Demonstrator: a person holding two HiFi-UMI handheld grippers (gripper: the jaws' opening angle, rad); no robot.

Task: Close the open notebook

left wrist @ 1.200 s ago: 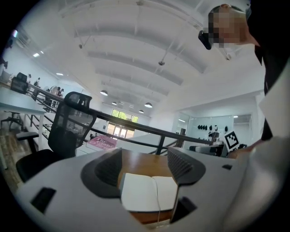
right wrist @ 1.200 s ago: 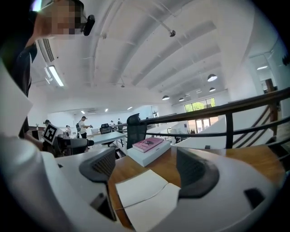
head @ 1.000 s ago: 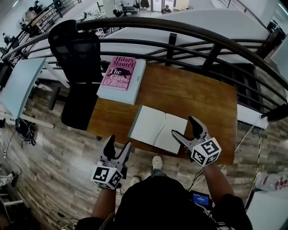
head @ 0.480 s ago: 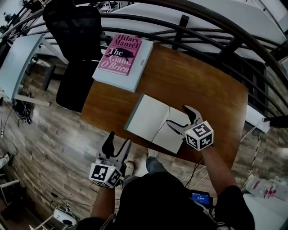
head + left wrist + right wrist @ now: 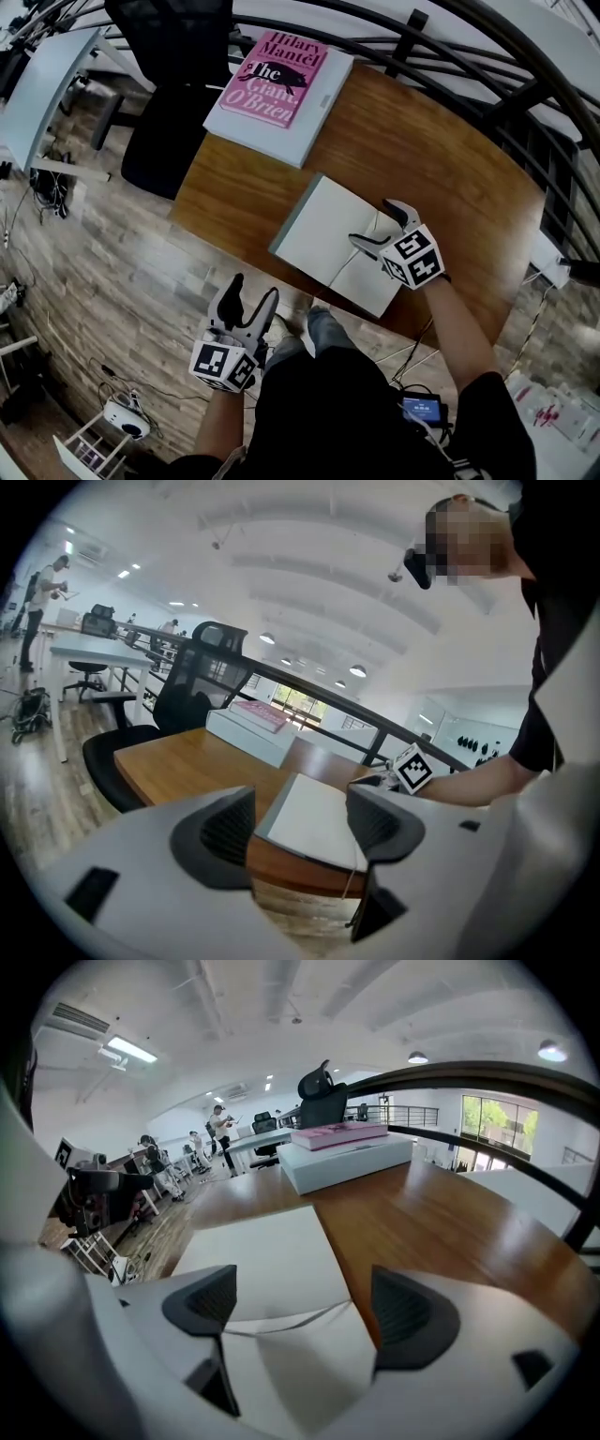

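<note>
The open notebook point(image 5: 328, 234) lies flat with blank pale pages near the front edge of the wooden table point(image 5: 422, 150). It also shows in the left gripper view, notebook point(image 5: 314, 817), and in the right gripper view, notebook point(image 5: 262, 1260). My right gripper point(image 5: 378, 223) hangs open just over the notebook's right page, near the spine. Its jaws straddle the page's upper edge, with nothing gripped. My left gripper point(image 5: 248, 298) is open and empty, held off the table's front edge over the floor, pointing toward the notebook.
A thick white book with a pink cover point(image 5: 279, 80) lies at the table's far left corner. A black office chair point(image 5: 169, 103) stands left of the table. A dark curved railing point(image 5: 487, 47) runs behind the table. Wood-plank floor point(image 5: 112, 272) lies to the left.
My right gripper has moved forward from the table's front edge onto the notebook's right page. The head view has shifted closer over the table. The left gripper stays about where it was.
</note>
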